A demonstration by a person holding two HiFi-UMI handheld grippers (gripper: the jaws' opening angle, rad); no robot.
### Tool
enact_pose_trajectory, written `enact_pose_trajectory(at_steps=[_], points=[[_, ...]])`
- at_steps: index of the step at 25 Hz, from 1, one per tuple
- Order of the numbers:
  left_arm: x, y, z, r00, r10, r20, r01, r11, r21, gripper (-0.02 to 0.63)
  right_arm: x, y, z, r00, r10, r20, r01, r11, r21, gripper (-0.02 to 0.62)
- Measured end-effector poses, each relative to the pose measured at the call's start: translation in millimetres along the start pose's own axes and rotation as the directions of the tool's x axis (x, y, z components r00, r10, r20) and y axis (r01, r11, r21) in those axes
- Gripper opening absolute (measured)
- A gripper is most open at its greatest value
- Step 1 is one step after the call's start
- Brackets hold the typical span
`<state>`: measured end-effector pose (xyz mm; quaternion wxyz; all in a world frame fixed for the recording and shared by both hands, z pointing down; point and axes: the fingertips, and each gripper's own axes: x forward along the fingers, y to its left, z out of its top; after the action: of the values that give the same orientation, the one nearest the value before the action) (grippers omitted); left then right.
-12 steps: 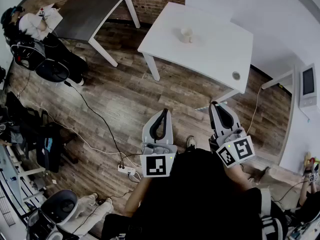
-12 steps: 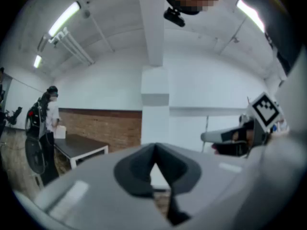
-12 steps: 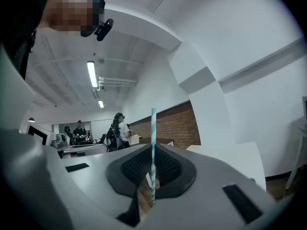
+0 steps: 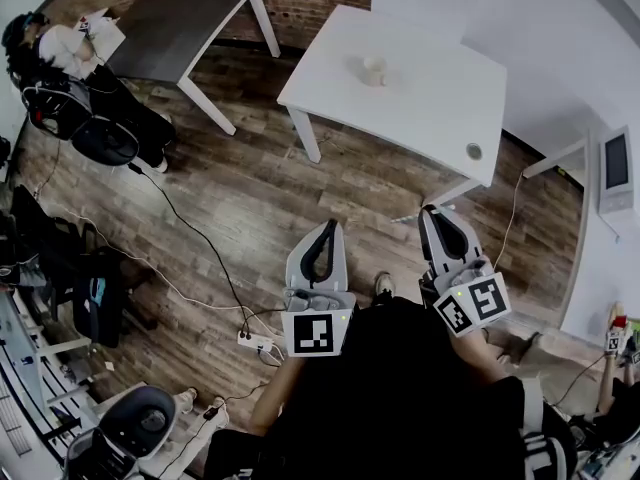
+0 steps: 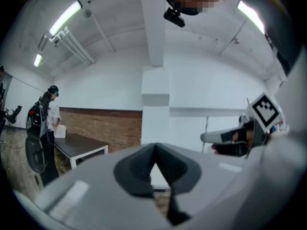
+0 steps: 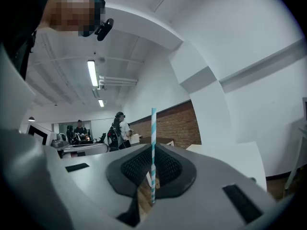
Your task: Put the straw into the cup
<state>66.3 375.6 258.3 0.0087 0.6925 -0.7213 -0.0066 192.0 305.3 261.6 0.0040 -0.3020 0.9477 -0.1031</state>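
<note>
A small pale cup (image 4: 374, 69) stands on the white table (image 4: 420, 98) some way ahead of me. A blue-and-white striped straw (image 6: 153, 133) stands upright between the jaws of my right gripper (image 6: 152, 152), which is shut on it. In the head view that right gripper (image 4: 437, 214) is held low in front of my body, well short of the table, and the straw does not show there. My left gripper (image 4: 323, 236) hangs beside it, jaws closed with nothing between them. In the left gripper view the left gripper (image 5: 154, 153) shows its dark pads meeting.
A dark table (image 4: 190, 28) stands at the back left before a brick wall. A person (image 4: 70, 63) sits by it on a chair. Cables and a power strip (image 4: 255, 341) lie on the wooden floor. A small round object (image 4: 472, 152) sits near the white table's right corner.
Both grippers keep the same pose. The head view has shifted only slightly, and the office chair at the bottom left looks turned.
</note>
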Motion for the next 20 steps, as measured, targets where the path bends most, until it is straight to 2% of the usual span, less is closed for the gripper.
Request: enact_pose_trajectory(at_steps=[9,20], points=[[-7.9,24.2,-4.0,1.000,-0.019,-0.001,0.019,1.000,-0.020,0.005,10.2,18.3,-3.1,0.999,-0.031,0.009,0.031,0.999,0.025,0.017],[-12.1,47.4,-14.9,0.996,-0.089,-0.022,0.088,0.995,-0.048,0.004,22.9,41.3,-12.2,0.994,-0.106,0.009,0.106,0.994,0.025,0.017]])
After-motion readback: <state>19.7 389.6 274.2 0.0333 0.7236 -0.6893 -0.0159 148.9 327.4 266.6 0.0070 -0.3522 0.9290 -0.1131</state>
